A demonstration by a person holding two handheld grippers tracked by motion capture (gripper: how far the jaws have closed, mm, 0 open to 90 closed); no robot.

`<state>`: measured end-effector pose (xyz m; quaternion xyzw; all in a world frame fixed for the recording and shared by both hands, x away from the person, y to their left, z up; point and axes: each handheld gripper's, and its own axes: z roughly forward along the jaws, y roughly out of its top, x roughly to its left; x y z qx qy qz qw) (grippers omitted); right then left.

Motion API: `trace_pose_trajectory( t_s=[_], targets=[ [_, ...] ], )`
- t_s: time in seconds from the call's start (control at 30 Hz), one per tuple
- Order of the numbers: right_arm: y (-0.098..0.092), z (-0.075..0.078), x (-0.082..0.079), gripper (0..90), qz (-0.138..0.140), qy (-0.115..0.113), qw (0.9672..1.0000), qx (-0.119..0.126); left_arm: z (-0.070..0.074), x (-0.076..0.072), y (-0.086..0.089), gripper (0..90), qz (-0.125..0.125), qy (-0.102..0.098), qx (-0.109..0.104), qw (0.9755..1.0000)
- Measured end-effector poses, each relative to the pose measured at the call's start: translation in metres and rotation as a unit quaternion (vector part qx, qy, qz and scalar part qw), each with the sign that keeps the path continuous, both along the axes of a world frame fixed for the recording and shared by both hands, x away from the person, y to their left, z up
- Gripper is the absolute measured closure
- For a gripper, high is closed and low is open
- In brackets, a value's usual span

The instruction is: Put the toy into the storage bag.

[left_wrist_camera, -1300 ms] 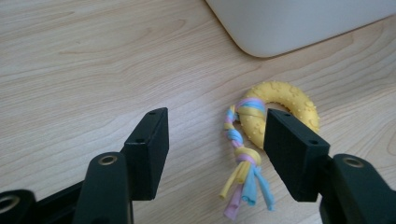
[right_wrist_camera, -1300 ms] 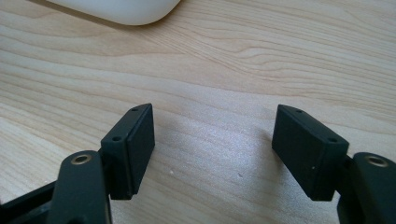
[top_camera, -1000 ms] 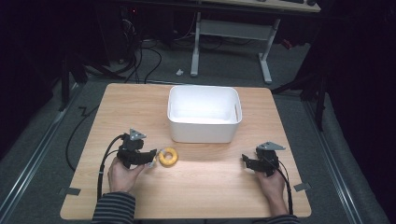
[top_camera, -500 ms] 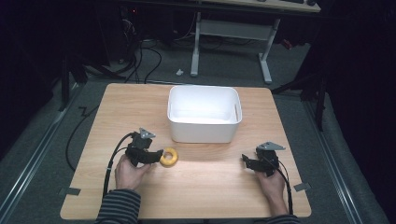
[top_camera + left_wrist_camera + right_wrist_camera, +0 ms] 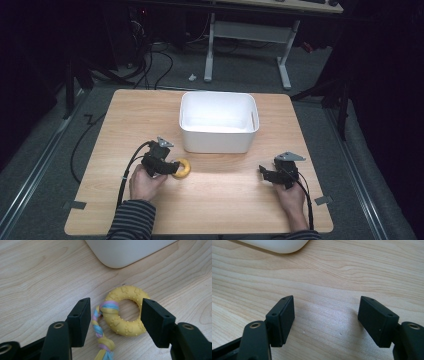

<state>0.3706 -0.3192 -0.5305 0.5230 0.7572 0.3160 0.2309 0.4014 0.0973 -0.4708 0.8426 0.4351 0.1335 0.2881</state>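
From above, the left gripper (image 5: 172, 167) sits at the yellow ring toy (image 5: 181, 168) just near of the white bin (image 5: 219, 145), while up close its parted jaws straddle ring and braided rope (image 5: 101, 333) without squeezing, and the right gripper (image 5: 332, 320) gapes over bare table (image 5: 332, 277).

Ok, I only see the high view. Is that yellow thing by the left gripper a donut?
Observer: No, it's a yellow ring toy with tiny paw prints and bumps.
Operator: Is anything tied on it?
Observer: Yes, a braided rope, yellow, blue and pink, looped round the ring.
Operator: Is it grabbed?
Observer: Not yet. The left gripper has open jaws, one each side of ring and rope.
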Motion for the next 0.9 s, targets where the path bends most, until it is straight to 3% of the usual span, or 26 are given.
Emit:
trace_pose_trajectory(
  t_s=[0.3,0.77,0.9],
  targets=[
    [0.0,0.0,0.0,30.1,0.0,0.0,1.0,0.0,-0.007,0.007,-0.006,42.8,-0.003,0.01,0.011,0.9999],
    [0.0,0.0,0.0,30.1,0.0,0.0,1.0,0.0,-0.017,0.021,-0.022,43.0,-0.015,0.021,0.059,0.9979],
    [0.0,0.0,0.0,30.1,0.001,0.0,1.0,0.0,-0.02,0.023,-0.023,43.0,-0.014,0.028,0.059,0.9978]
  ],
)
